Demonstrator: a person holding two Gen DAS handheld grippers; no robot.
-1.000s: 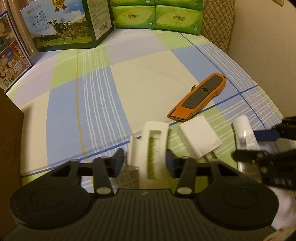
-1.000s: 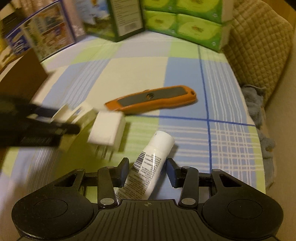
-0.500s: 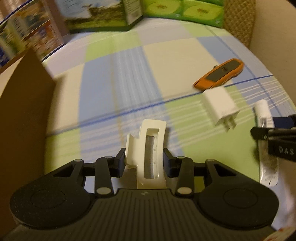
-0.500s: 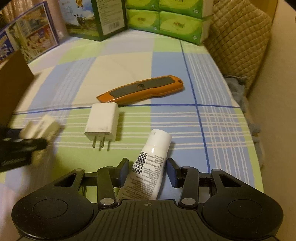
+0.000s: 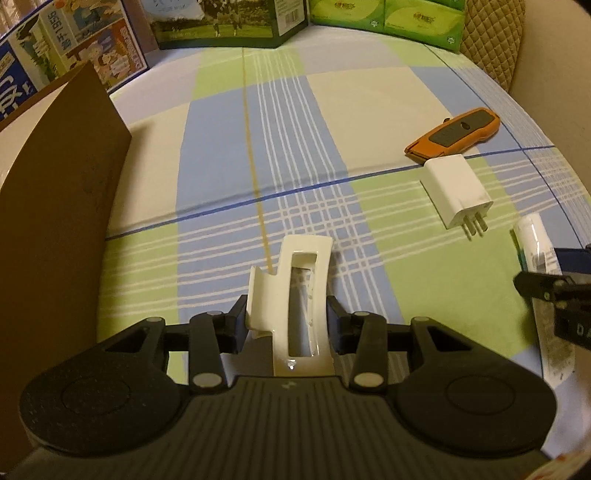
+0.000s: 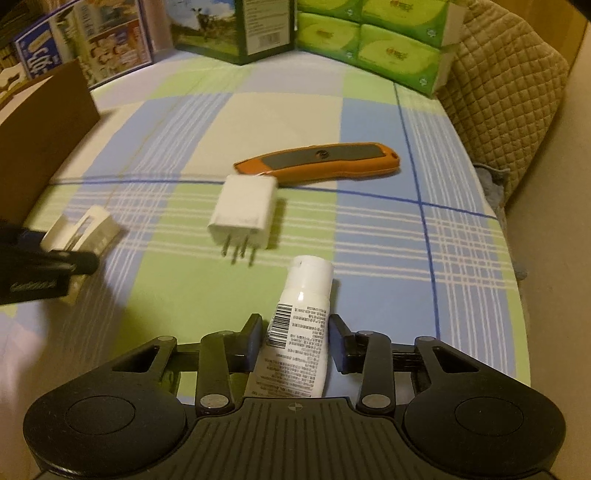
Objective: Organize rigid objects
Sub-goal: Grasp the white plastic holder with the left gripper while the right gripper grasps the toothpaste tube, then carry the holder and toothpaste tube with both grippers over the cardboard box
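My left gripper (image 5: 286, 321) is shut on a cream hair clip (image 5: 295, 291) and holds it above the checked cloth; the clip also shows in the right wrist view (image 6: 83, 229). My right gripper (image 6: 297, 343) is shut on a white tube (image 6: 301, 332), which also shows in the left wrist view (image 5: 535, 240). A white plug charger (image 6: 245, 212) lies in the middle, also in the left wrist view (image 5: 456, 190). An orange utility knife (image 6: 321, 164) lies just beyond it, also in the left wrist view (image 5: 456, 133).
A brown cardboard box (image 5: 55, 206) stands at the left. Printed cartons (image 6: 236, 26) and green tissue packs (image 6: 388, 44) line the far edge. A quilted cushion (image 6: 506, 81) sits at the far right. The cloth's right edge (image 6: 517, 280) drops off.
My left gripper has carried the hair clip leftward, close to the cardboard box. My right gripper keeps the tube and has shifted only a little.
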